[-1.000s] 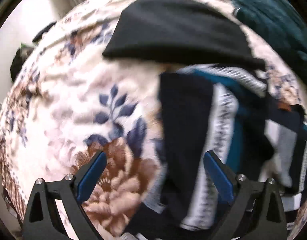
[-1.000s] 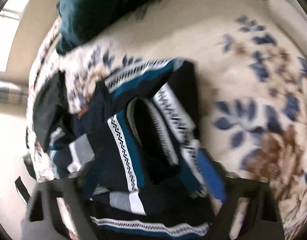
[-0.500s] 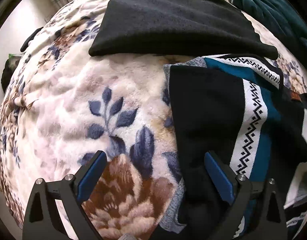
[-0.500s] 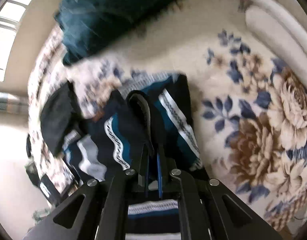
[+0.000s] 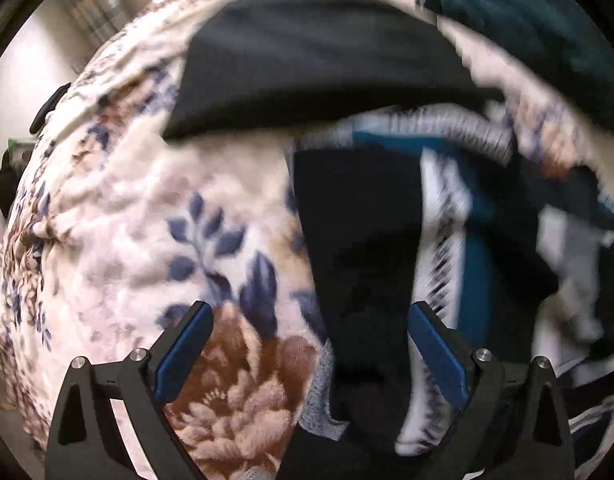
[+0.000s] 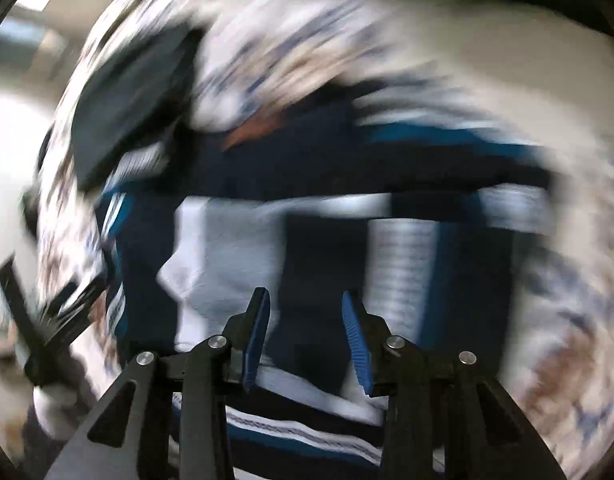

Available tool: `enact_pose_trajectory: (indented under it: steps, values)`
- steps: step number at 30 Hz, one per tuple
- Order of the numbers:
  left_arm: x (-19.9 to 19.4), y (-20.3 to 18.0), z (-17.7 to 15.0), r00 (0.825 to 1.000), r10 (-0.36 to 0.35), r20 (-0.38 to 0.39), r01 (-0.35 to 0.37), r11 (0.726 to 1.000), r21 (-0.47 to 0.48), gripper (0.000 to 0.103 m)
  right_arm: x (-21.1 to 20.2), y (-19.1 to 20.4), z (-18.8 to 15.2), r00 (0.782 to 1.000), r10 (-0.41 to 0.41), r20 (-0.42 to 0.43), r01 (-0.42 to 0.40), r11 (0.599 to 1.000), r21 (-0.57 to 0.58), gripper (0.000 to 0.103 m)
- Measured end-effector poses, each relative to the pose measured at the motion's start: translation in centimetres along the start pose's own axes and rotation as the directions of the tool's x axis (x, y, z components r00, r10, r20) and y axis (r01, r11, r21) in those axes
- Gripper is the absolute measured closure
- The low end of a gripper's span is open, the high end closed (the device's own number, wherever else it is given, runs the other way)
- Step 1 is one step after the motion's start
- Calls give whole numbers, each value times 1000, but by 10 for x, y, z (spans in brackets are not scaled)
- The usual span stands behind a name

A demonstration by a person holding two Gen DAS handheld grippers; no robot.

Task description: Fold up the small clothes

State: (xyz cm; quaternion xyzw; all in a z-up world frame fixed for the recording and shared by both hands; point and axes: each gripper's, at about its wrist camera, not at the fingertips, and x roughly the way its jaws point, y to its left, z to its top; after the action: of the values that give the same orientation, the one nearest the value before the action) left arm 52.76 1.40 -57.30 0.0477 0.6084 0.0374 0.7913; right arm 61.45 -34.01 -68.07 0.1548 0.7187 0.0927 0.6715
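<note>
My right claw (image 6: pixel 303 336) hangs right over the patterned sweater (image 6: pixel 307 240), and its jaws have just been opening; they stand partly apart now, blue pads clear of the cloth, nothing gripped between them. The picture is badly smeared, but under the pads I make out navy and white bands of the knit. Over on my left claw (image 5: pixel 309 354), jaws spread wide, empty too: one blue pad floats over the brown flower of the floral blanket (image 5: pixel 147 220), the other over the sweater's dark edge (image 5: pixel 359 260). So the sweater lies on the blanket beneath both claws, its navy, teal and white zigzag stripes running off to the right in the left view. Just past it, a black garment (image 5: pixel 315 68) lies flat on the blanket, its near edge meeting the sweater's grey ribbed hem. Farther back, a dark teal fabric (image 5: pixel 527 28) bunches at the blanket's far corner. Beyond that, pale wall, blurred.
</note>
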Motion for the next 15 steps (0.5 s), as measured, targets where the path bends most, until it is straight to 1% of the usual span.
enact_pose_trajectory:
  steps: [1,2,4,5,6,8,10,11,12,13,14,15]
  values:
    - [7,-1,-4,1000,3,-15,-3,1000,11,3,13,0,5,999,-41,-17,41,999,-8,63]
    - [13,0,-8,1000,1,-25,-1,1000,18,3,22,-3,14,995,-99,-4,99,995,-3,67]
    - [14,7,-15,999,-30,-24,30,1000,7,1,21,-13,26,989,-140,49,138,990,30,78]
    - [14,11,-15,999,-36,-21,36,999,4,1,17,-22,31,985,-157,68,152,986,66,87]
    - [12,15,-17,999,-34,-20,34,999,3,1,12,-29,33,983,-165,86,157,983,92,88]
    - [7,20,-18,999,-32,-26,32,999,-6,1,2,-34,32,978,-184,97,174,979,106,88]
    - [-2,25,-18,1000,-23,-17,23,999,-26,2,-13,-36,26,979,-176,105,162,978,129,82]
    - [-7,26,-17,1000,-21,-8,21,999,-34,2,-30,-38,20,976,-178,128,157,975,156,73]
    - [-15,28,-15,1000,-24,7,25,999,-46,2,-44,-42,15,972,-179,149,153,973,176,59]
    - [-24,27,-13,999,-33,23,34,998,-55,2,-65,-47,4,965,-188,183,148,966,213,55]
    - [-30,26,-12,998,-43,40,45,997,-61,2,-80,-52,-6,957,-210,198,158,955,250,50]
    - [-37,24,-10,997,-53,57,57,996,-66,2,-92,-60,-18,951,-239,194,176,939,295,50]
